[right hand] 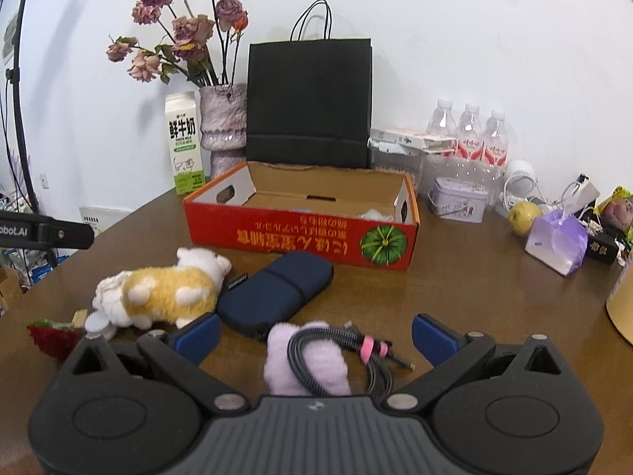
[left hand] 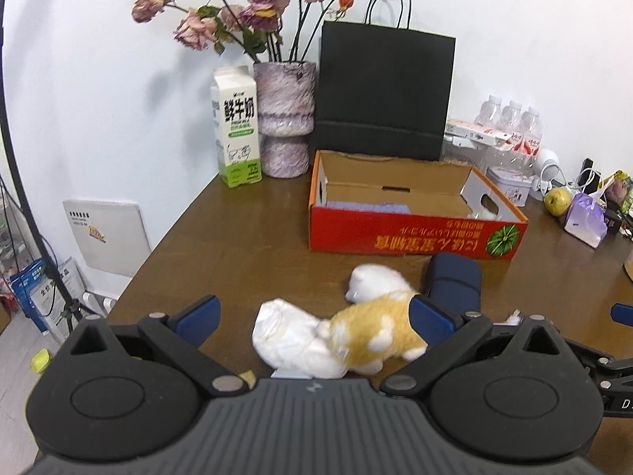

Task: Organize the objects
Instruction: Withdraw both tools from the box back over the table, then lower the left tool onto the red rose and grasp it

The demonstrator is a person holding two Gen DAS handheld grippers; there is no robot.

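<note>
While both grippers gape empty, the plush dog (left hand: 372, 324) lies crosswise between the left gripper (left hand: 314, 318)'s fingers. The right gripper (right hand: 316, 334) straddles a coiled cable (right hand: 336, 350).

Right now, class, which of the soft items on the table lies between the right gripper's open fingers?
The lilac fluffy piece, under a coiled grey cable, lies inside the right gripper. The yellow-and-white plush toy lies outside it, leftward.

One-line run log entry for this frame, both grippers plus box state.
left gripper: open, around plush toy | right gripper: open, over cable on purple cloth | red box: open, partly filled
</note>
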